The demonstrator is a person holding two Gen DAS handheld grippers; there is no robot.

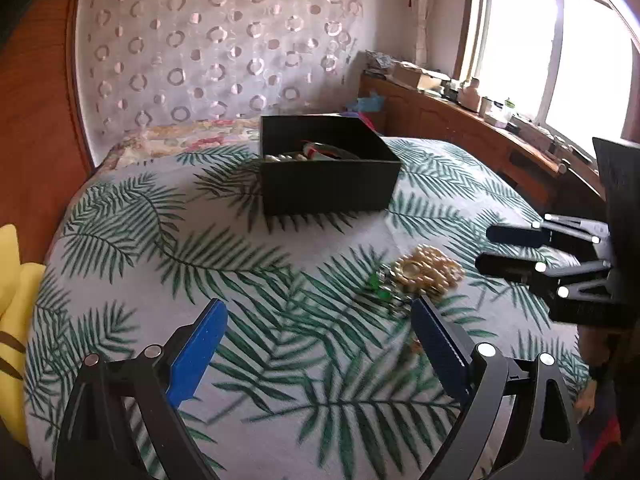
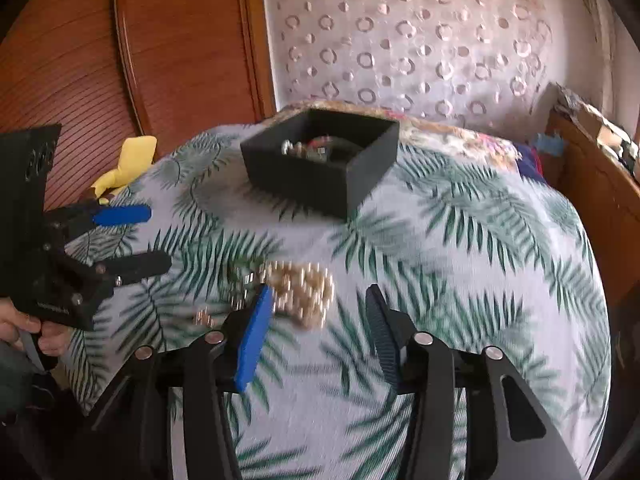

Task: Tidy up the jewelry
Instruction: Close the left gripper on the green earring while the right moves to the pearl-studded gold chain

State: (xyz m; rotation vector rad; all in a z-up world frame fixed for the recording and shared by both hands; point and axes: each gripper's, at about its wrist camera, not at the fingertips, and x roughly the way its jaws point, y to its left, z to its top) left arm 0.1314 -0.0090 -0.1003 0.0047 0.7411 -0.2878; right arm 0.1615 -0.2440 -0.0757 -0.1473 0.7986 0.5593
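Black box: a matte open-topped jewelry box [image 1: 326, 182] sits on the palm-leaf bedspread [image 1: 240, 280], toward its far side; pale beads and something red and green lie inside, mostly hidden by the front wall.
Loose jewelry: a heap of cream bead strands [image 1: 426, 270] lies on the bedspread, well short of the box; green bits beside it are blurred and cannot be identified. From the right wrist view the heap [image 2: 304, 292] smears with blur.
Left gripper [image 1: 316, 344]: jaws spread wide, nothing between them; the heap lies just beyond its right finger.
Right gripper [image 2: 316, 328]: jaws parted about halfway, empty; its blue pad [image 2: 254, 340] covers part of the heap's near edge.
Writing: small print on the left gripper's body, seen from the right, is too blurred to read.
Cut off: a yellow plush [image 1: 14, 300] at the frame's edge.
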